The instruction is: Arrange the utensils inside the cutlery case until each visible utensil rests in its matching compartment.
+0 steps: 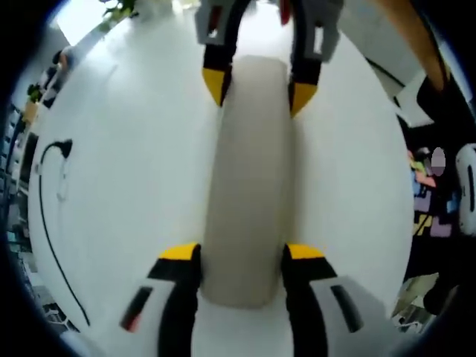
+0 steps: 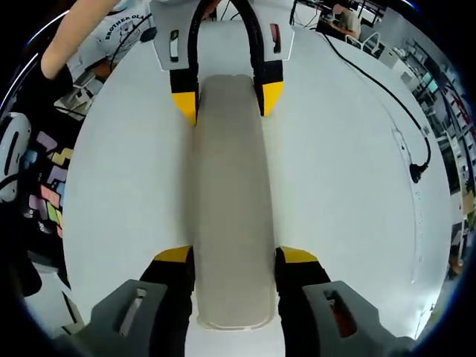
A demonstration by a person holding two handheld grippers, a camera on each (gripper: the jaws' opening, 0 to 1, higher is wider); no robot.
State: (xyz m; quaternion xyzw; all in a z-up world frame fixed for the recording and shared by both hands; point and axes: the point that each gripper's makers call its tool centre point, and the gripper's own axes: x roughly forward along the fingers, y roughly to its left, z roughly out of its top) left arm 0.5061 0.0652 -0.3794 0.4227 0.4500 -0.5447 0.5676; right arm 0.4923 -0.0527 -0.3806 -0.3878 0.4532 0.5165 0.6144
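Matt, smooth beige plastic cutlery case (image 2: 229,201) on a glossy white table (image 2: 349,193).

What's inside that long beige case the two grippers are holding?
Can't tell. The cutlery case is closed, lid hiding any utensils. Each hand-held gripper clamps one end; it lies on the white table.

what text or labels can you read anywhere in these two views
"BROTHER OLA..." is roughly how the print reads on the white shirt at the top left of the right gripper view; it is cut off and blurred.
The case, the left gripper and the right gripper bear no text.
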